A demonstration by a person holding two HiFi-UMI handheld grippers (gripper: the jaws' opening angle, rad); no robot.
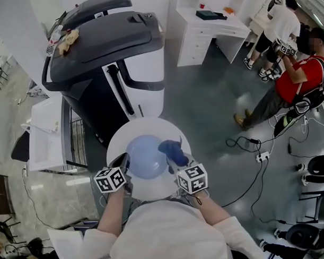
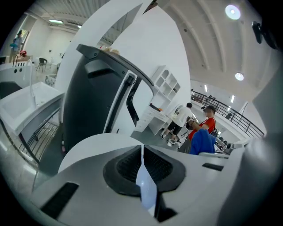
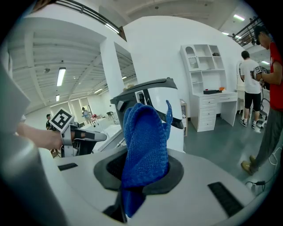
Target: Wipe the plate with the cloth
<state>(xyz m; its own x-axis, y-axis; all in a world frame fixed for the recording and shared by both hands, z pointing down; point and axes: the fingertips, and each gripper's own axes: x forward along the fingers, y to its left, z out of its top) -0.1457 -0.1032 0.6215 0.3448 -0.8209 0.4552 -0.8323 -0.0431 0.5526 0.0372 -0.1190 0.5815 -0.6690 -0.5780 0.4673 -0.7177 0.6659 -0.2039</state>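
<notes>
Nearest the person, the 2 tools are loaded. The left hand-held gripper (image 1: pixel 122 163) has its jaws pinched nearly together on the rim of the plate (image 1: pixel 145 156). In the left gripper view that rim shows only as a thin pale-blue sliver (image 2: pixel 145 183) standing edge-on between the pads. The right hand-held gripper (image 1: pixel 177 165) is clamped on the cloth (image 1: pixel 171 149), which in the right gripper view rises from the jaws as a bunched blue fold (image 3: pixel 146 150).

Just beyond them, the plate sits over the middle of the round white counter (image 1: pixel 118 143), gripped at about 8 o'clock on its rim. The cloth overlaps the rim at about 3 o'clock. No view shows whether cloth and plate touch, or whether the plate rests on the counter or hangs above it.

As a judgement, the preparation is finished: plate secured, cloth in hand, the 2 brought side by side. The wiping itself looks barely begun or not begun, since the cloth covers only the edge and most of the plate's face is bare. What remains is to sweep the cloth across that face while the left side steadies it.

Farther off stand a large grey-and-white machine (image 1: pixel 101 55) at 11 o'clock, a white desk (image 1: pixel 208 29) at 1 o'clock, and people (image 1: pixel 296 72) at 2 o'clock.
</notes>
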